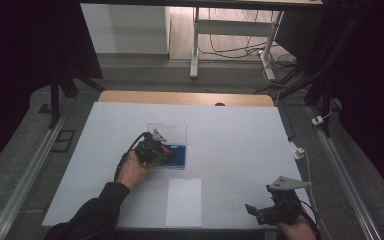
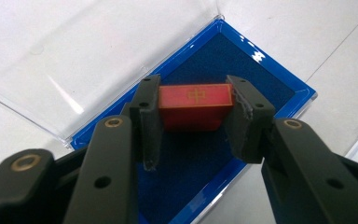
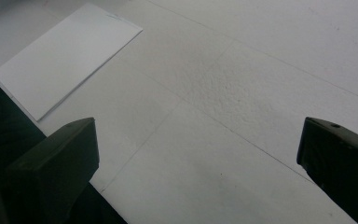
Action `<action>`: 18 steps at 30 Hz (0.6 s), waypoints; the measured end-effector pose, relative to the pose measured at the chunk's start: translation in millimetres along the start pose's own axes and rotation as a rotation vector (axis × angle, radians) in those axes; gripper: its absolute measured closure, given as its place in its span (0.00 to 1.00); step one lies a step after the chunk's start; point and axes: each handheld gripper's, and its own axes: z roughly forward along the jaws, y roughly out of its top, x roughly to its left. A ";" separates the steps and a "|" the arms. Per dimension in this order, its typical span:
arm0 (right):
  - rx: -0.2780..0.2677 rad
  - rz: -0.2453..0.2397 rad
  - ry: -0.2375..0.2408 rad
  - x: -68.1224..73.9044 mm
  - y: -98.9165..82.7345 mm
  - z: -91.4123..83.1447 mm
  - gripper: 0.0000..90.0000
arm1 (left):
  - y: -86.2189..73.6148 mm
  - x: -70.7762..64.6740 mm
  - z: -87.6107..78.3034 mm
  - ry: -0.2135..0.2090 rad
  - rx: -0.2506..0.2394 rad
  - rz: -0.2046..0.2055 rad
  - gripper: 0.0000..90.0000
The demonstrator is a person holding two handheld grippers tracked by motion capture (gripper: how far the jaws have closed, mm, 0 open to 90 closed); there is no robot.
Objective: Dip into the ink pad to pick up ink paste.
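Holding a small red rectangular block with a gold mark on its top face, our left gripper is clamped on the block's two short ends, just above the dark blue felt floor of an open blue plastic case. From the high view, that case sits near the table's middle, at about twelve o'clock from the white sheet of paper, with its clear hinged lid folded back toward twelve. We judge the block to be rigid, light and smooth-sided, so it could slip if the pads loosen; the short ends give us the squarest hold and leave the marked face untouched. Our right gripper rests at about four o'clock on the white table, well apart from the case, jaws spread wide with nothing between them.
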 end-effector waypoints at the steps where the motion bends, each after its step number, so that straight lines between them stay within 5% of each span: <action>1: 0.003 -0.002 -0.001 0.3 0.1 -0.1 0.00 | -0.8 1.4 -0.2 -0.008 -0.002 -0.013 0.65; 4: -0.001 -0.003 -0.002 0.2 -0.1 -0.2 0.00 | -3.4 5.9 -0.4 -0.037 -0.016 -0.049 0.65; 9: -0.007 0.000 -0.001 -0.3 -0.4 -0.7 0.00 | -2.6 9.0 -0.9 -0.052 -0.014 -0.055 0.65; 18: -0.009 -0.005 -0.003 0.1 -0.4 -1.0 0.00 | 0.2 6.0 -4.1 -0.025 -0.024 -0.030 0.64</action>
